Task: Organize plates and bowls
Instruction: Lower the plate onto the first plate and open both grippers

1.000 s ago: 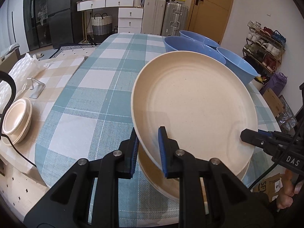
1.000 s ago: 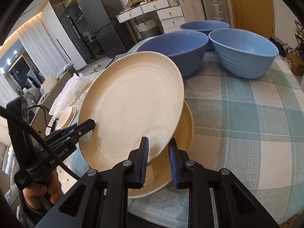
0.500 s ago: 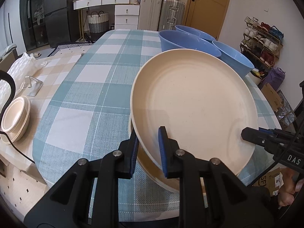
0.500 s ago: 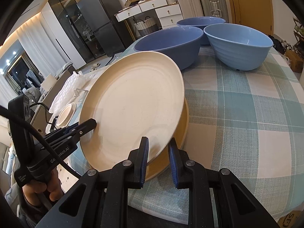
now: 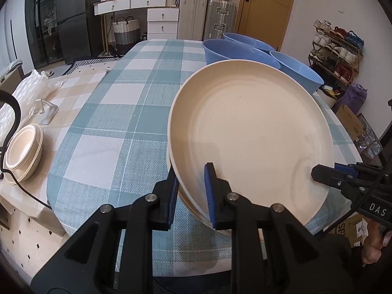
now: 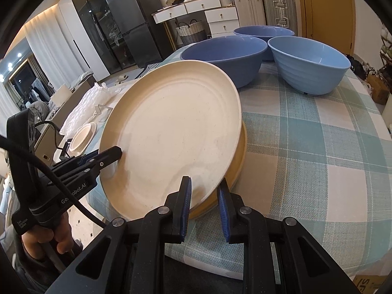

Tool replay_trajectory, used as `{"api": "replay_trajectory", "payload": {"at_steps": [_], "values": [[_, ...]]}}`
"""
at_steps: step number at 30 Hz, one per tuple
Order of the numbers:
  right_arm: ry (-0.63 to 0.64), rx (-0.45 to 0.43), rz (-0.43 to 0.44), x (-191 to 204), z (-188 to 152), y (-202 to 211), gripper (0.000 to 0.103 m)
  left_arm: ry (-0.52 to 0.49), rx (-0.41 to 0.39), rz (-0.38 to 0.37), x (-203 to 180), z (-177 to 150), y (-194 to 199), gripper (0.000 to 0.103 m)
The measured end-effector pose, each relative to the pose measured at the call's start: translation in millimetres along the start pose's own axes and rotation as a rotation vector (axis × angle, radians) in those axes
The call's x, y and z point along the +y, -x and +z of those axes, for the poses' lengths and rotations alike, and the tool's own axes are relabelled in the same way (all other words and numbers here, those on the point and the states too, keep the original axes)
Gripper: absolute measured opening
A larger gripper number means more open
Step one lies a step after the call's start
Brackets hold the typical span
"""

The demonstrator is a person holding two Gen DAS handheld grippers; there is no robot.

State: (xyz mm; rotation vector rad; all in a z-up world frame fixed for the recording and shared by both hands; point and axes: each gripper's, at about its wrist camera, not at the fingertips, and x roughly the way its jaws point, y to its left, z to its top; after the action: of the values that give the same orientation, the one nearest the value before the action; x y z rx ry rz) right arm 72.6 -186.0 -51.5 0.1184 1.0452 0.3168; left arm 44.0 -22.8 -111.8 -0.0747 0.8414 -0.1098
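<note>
Lower than a second ago, the cream plate sits tilted on a second plate; left gripper pinches its 7 o'clock rim. Right wrist view — right gripper clamps the rim at 5 o'clock; blue bowls at 1 o'clock.

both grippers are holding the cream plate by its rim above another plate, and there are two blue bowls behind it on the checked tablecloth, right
Not quite: there are three blue bowls, as the right wrist view shows. The rest holds: the left gripper and right gripper grip the cream plate by its rim above another plate.
</note>
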Motion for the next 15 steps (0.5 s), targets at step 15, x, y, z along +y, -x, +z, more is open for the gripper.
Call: {"api": "replay_trajectory", "payload": {"at_steps": [15], "values": [[0.009, -0.001, -0.012, -1.4, -1.8, -2.0, 0.027, 0.009, 0.016, 0.006, 0.2, -1.6, -2.3, 0.018]]}}
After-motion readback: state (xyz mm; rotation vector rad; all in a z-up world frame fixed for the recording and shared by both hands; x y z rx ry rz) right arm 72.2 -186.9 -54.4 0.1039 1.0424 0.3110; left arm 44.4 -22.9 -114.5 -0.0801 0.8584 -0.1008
